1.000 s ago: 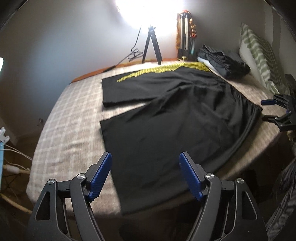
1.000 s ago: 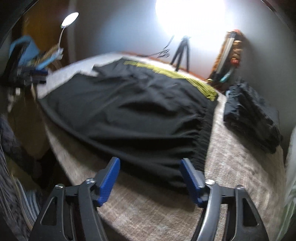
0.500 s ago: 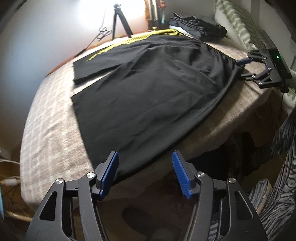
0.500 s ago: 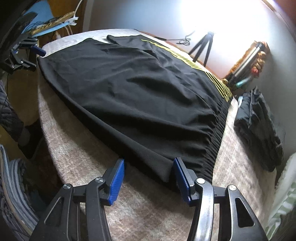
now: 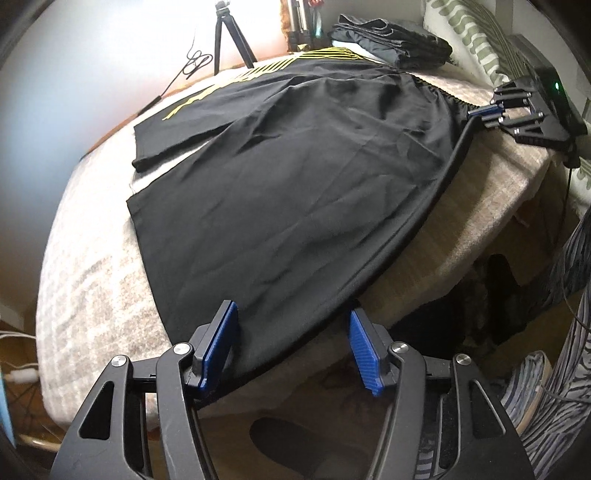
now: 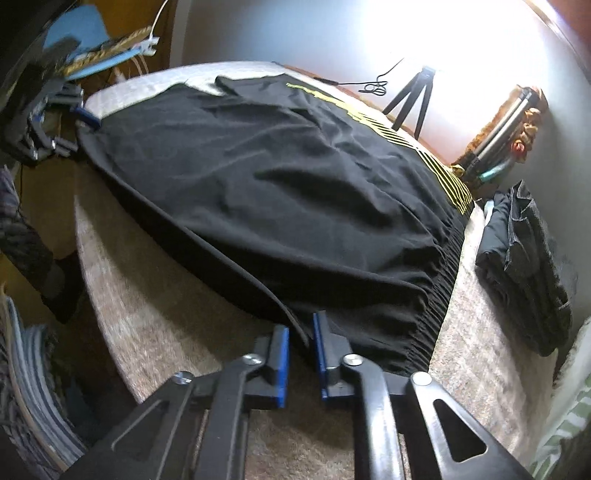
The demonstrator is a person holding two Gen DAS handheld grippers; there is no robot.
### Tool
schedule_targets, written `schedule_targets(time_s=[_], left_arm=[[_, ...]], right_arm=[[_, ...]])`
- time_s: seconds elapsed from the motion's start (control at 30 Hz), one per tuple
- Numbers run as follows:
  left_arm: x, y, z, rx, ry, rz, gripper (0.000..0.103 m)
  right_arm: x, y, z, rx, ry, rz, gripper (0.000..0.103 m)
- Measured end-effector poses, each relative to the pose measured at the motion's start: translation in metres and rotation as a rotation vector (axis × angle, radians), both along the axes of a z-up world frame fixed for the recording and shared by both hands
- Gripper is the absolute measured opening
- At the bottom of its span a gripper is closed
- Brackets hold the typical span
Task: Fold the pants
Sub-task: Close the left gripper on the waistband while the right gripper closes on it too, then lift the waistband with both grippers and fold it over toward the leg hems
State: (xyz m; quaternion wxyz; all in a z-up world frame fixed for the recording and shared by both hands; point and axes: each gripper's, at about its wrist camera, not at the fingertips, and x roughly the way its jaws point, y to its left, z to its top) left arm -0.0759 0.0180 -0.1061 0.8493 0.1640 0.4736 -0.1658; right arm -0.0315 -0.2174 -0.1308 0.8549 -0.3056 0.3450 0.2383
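Jaws of right gripper [image 6: 300,354] narrowed onto pants [image 6: 280,192] waistband corner since 0.5 s ago, nearly clamped | left gripper [image 5: 291,349] wide, straddling hem, empty | fold lift imminent

Glare in the upper part of both frames washes out the wall above the tripod [image 5: 231,35]. The right tongs [image 6: 300,354] cover the pants [image 6: 280,177] corner between them; whether cloth is pinched is unclear. The pillow [image 5: 476,40] is cut off at upper right.

No readable text, labels, brands or numbers in either view
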Motion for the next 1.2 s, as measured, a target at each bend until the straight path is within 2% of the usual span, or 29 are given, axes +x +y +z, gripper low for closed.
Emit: schedule_targets(time_s=[0.03,0.13,0.23,0.4,0.6,0.8,1.0,1.2], left_arm=[[0.001,-0.001,0.0,0.005,-0.004,-0.004,0.057],[0.005,-0.001,0.0,-0.014,-0.002,-0.026,0.031],[0.008,-0.003,-0.001,0.01,-0.027,-0.024,0.006],[0.014,-0.003,0.005,-0.003,-0.082,0.013,0.002],[0.028,0.007,0.027,-0.069,-0.169,0.081,0.001],[0.043,0.007,0.056,-0.104,-0.267,0.114,0.001],[0.071,0.012,0.08,-0.174,-0.314,0.156,0.001],[0.105,0.012,0.09,-0.189,-0.353,0.191,0.001]], right_arm=[[0.0,0.0,0.001,0.004,-0.003,-0.002,0.006],[0.002,0.001,0.004,0.015,-0.007,-0.011,0.005],[0.002,0.002,0.004,0.007,-0.021,-0.014,0.004],[-0.004,0.002,0.013,0.016,-0.078,-0.028,0.001],[-0.006,0.0,0.037,0.074,-0.172,-0.079,0.0],[0.002,0.003,0.06,0.122,-0.25,-0.142,0.0],[0.017,0.005,0.083,0.17,-0.319,-0.206,0.0],[0.042,0.009,0.102,0.19,-0.36,-0.254,0.0]])
